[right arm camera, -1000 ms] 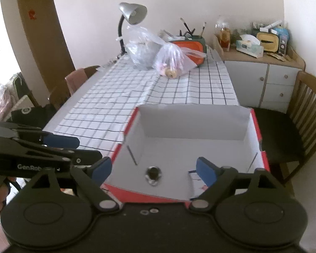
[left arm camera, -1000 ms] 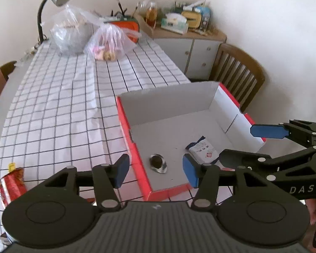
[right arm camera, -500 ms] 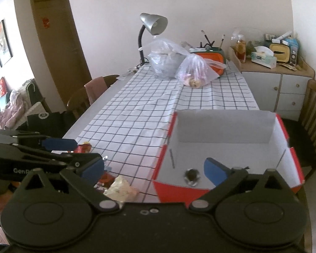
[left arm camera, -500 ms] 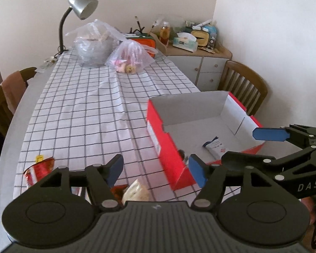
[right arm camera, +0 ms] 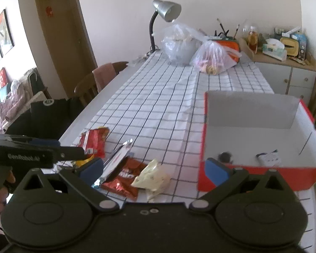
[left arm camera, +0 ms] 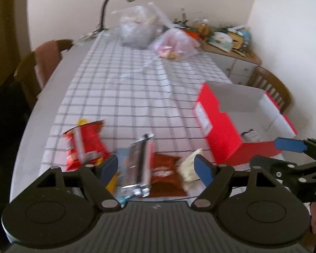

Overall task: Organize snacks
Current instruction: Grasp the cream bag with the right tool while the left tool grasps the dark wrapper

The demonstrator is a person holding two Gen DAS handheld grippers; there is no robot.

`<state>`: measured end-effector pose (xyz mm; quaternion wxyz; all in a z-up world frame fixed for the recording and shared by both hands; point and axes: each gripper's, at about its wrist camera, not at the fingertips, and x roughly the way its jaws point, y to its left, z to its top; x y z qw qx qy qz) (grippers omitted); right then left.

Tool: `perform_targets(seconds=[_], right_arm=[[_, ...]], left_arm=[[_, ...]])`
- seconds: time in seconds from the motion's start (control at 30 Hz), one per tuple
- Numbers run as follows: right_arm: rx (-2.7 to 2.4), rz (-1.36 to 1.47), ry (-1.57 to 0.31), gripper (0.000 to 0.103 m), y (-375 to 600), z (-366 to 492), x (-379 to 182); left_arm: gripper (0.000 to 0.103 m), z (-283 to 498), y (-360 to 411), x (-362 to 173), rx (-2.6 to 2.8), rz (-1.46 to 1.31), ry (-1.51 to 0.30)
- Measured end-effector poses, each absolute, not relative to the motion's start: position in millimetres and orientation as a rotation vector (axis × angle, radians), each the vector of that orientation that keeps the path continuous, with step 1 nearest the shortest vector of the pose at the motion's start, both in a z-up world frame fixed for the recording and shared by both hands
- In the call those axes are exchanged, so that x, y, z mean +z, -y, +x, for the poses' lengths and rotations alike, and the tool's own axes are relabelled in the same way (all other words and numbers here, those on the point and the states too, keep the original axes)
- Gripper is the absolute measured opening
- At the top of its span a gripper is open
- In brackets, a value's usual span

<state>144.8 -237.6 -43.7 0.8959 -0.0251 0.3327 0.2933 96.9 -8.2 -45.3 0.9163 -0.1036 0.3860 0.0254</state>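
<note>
Snacks lie in a loose cluster just ahead of the left gripper (left arm camera: 157, 166), whose jaws are spread wide and hold nothing: a silver packet (left arm camera: 140, 164) between its fingertips, a brown packet (left arm camera: 166, 177) and pale packet (left arm camera: 187, 167) toward its right, a red chip bag (left arm camera: 85, 142) to its left. Right gripper (right arm camera: 154, 167) is likewise spread and empty, the red box (right arm camera: 263, 174) ahead-right of it holding a small white packet (right arm camera: 268, 158).

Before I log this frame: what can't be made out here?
- Yellow packet: right wrist view, mostly hidden behind the left claw.
- Snack labels: left wrist view, motion blur; silver packet unreadable.
- Dark item in the red box: too small and blurred to identify.
- Cabinet clutter: too small.
</note>
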Motion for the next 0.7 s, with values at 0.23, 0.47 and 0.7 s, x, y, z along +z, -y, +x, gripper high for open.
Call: perform_targets(seconds=[0.23, 0.47, 0.7], right_arm=[[0.574, -0.079, -0.732, 0.103, 211.7, 145.2, -71.1], [0.529, -0.085, -0.798, 0.101, 196.9, 160.6, -103.9], [0.469, -0.019, -0.855, 0.096, 189.3, 181.9, -124.2]], left_arm=[[0.079, 82.5, -36.5, -67.6, 0.148, -0.244, -0.83], [0.079, 76.1, -75.6, -98.0, 0.225, -0.291, -0.899], [0.079, 80.9, -98.5, -129.5, 0.286, -0.307, -0.958]])
